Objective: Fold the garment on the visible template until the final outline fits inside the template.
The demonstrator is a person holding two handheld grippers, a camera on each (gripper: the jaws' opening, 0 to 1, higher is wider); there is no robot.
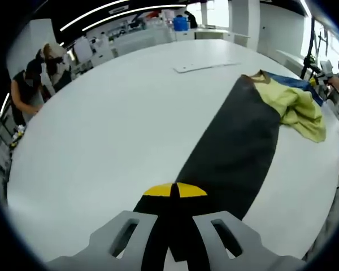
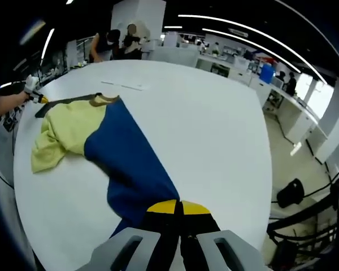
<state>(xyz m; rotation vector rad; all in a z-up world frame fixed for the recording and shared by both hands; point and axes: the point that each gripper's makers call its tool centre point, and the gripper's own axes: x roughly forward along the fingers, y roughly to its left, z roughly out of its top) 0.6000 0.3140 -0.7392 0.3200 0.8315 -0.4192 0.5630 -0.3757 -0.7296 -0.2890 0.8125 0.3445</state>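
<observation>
A garment with black (image 1: pixel 231 147), pale yellow (image 1: pixel 296 107) and blue (image 1: pixel 291 81) panels lies stretched across the round white table (image 1: pixel 113 130). My left gripper (image 1: pixel 174 191) is shut on the black end, its yellow-tipped jaws together at the near edge. In the right gripper view, the blue panel (image 2: pixel 130 158) runs from my right gripper (image 2: pixel 178 208), which is shut on it, to the yellow part (image 2: pixel 65 135) and a black strip (image 2: pixel 68 101). The left gripper (image 2: pixel 38 97) appears far left there, held by a hand. A flat white sheet (image 1: pixel 206 66) (image 2: pixel 121 86) lies beyond the garment.
People stand at benches beyond the table (image 1: pixel 39 73) (image 2: pixel 118 42). Lab counters line the far wall (image 1: pixel 141 36). The table edge (image 2: pixel 268 186) drops to the floor, where a black object (image 2: pixel 291 195) and cables lie.
</observation>
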